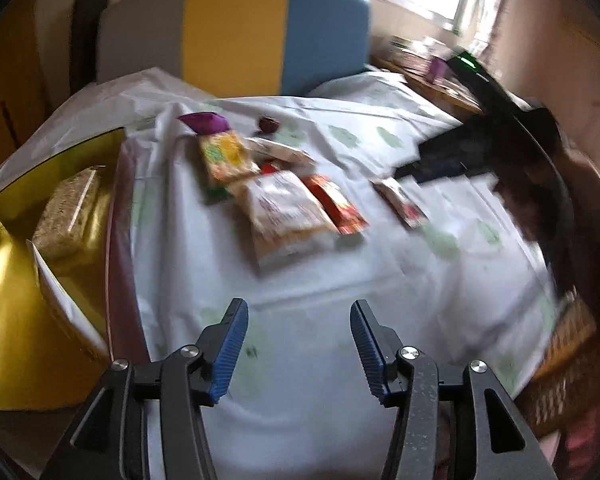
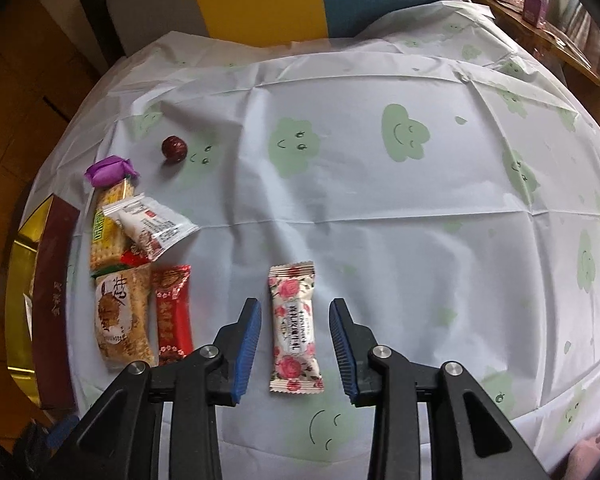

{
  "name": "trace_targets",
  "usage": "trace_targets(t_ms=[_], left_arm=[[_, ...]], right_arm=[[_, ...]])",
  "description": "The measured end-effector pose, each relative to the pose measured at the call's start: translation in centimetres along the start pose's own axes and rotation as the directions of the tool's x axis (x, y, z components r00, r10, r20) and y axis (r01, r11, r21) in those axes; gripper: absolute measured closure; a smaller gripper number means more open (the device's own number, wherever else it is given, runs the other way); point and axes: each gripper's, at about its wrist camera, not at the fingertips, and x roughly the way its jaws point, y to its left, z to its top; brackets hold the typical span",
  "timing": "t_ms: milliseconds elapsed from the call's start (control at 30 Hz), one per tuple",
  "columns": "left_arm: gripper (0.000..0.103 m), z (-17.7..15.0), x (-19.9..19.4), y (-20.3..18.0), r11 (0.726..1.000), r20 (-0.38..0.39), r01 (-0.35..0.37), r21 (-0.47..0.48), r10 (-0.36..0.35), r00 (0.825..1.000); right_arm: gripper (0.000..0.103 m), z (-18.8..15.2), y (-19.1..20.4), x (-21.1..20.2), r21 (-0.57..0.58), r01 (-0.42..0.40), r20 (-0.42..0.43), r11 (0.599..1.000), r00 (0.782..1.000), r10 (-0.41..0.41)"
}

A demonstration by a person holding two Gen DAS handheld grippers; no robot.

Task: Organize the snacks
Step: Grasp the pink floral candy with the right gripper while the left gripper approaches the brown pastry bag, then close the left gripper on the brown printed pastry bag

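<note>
Parted on both sides, clamping nothing. On the right gripper, set only a little wider than the rose-print packet, one pad on each long edge, neither pressing. On the left gripper, spread about halfway over bare tablecloth, just beside the gold box.

Risks, as judged from here:
- Could pinch a fold of loose, creased tablecloth along with the rose-print packet on closing low; would drag the cloth and shift the pile nearer the gold box.
- Could squeeze only the crimped end of the slick wrapper; would let it slip out on the way to the gold box, well apart from it now.
- Could clip the red packet or the sesame-cake packet, both lying between the rose-print packet and the gold box, on a low carry.
- Could set the round red sweet rolling, beyond the pile from the gold box.
- Could crowd the grain bar already inside the gold box.

Left-wrist view badly blurred; cannot judge fine contact there.
</note>
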Motion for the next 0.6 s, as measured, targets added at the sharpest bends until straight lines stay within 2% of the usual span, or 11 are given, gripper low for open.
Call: trace_targets(t_ms=[100,167,233,300,367,400,600], left_arm=[[0.048,2.1,0.5,0.5,0.998,0.016,-0.013,-0.057,0.014,1.000],[0.038,3.2,1.2,0.6,0.997,0.011,-0.023,-0.073,0.023,1.000],[0.037,4.3,2.0,0.7,0.996,0.005,-0.016,-0.092,0.017,1.000],[0.029,5.2,3.0,0.6,0.995,0.000,-0.022,-0.093,0.022,1.000],[0.029,5.9,4.2,0.7,0.993,-0.006,-0.046,-0.109,0.046,0.999],[0.029,6.2,4.7,0.7,0.992,-0.013,-0.046,-0.116,0.045,0.999],[0.028,7.4,7.6,1.0,0.988,-0.058,-0.081,-0.132,0.074,0.996]], right_arm=[[0.067,-0.3,0.4,0.1,-0.010,-0.016,-0.009,1.000,1.000,0.016],[0.067,-0.5,0.7,0.0,-0.032,-0.015,-0.002,0.999,1.000,0.015],[0.067,-0.6,1.0,0.6,-0.050,0.004,-0.020,0.999,1.000,-0.005],[0.067,-0.7,1.2,1.4,-0.064,0.043,-0.040,0.997,0.998,-0.046],[0.074,-0.8,1.5,2.0,-0.083,0.075,-0.045,0.994,0.996,-0.079],[0.083,-0.8,1.8,2.1,-0.101,0.098,-0.036,0.990,0.994,-0.102],[0.082,-1.3,3.5,2.8,-0.193,0.164,-0.011,0.967,0.986,-0.169]])
